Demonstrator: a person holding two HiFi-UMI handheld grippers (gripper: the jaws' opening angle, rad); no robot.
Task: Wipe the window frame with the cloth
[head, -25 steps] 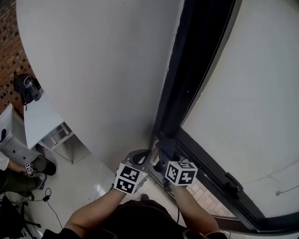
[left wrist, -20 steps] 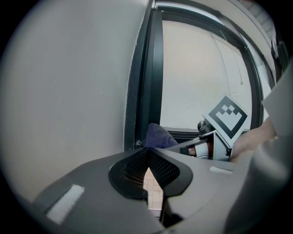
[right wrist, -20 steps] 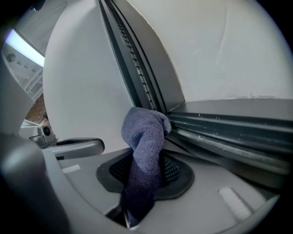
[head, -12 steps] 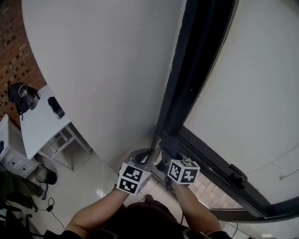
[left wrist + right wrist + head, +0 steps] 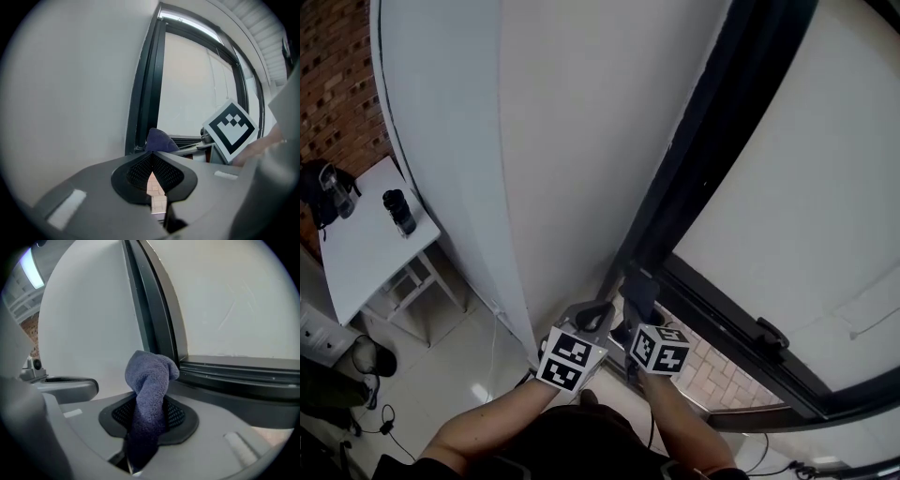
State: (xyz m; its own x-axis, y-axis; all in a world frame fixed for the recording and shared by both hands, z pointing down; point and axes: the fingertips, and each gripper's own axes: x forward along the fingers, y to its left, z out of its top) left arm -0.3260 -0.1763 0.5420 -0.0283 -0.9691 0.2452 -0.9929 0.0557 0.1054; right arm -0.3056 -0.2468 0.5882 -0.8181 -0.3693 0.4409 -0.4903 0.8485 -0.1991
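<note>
A blue-purple cloth (image 5: pixel 637 289) (image 5: pixel 150 378) sticks up bunched from my right gripper (image 5: pixel 634 317) (image 5: pixel 149 414), which is shut on it. The cloth's top lies by the lower corner of the black window frame (image 5: pixel 712 150) (image 5: pixel 157 319), where the upright meets the bottom rail (image 5: pixel 234 373); whether it touches I cannot tell. My left gripper (image 5: pixel 592 317) (image 5: pixel 151 161) hovers just left of the right one, shut with nothing between its pads. In the left gripper view the cloth (image 5: pixel 158 140) shows beyond the jaws, in front of the frame (image 5: pixel 143 93).
A white wall (image 5: pixel 572 141) runs left of the frame. Lower left stands a white table (image 5: pixel 366 253) with a dark bottle (image 5: pixel 398 212). Behind it is a brick wall (image 5: pixel 337 84). A handle (image 5: pixel 771 334) sits on the bottom rail. Cables lie on the tiled floor (image 5: pixel 459 366).
The head view has swung, so the wall's left edge and more of the table now show. Both grippers and the cloth stay at the frame's lower corner, barely shifted.
</note>
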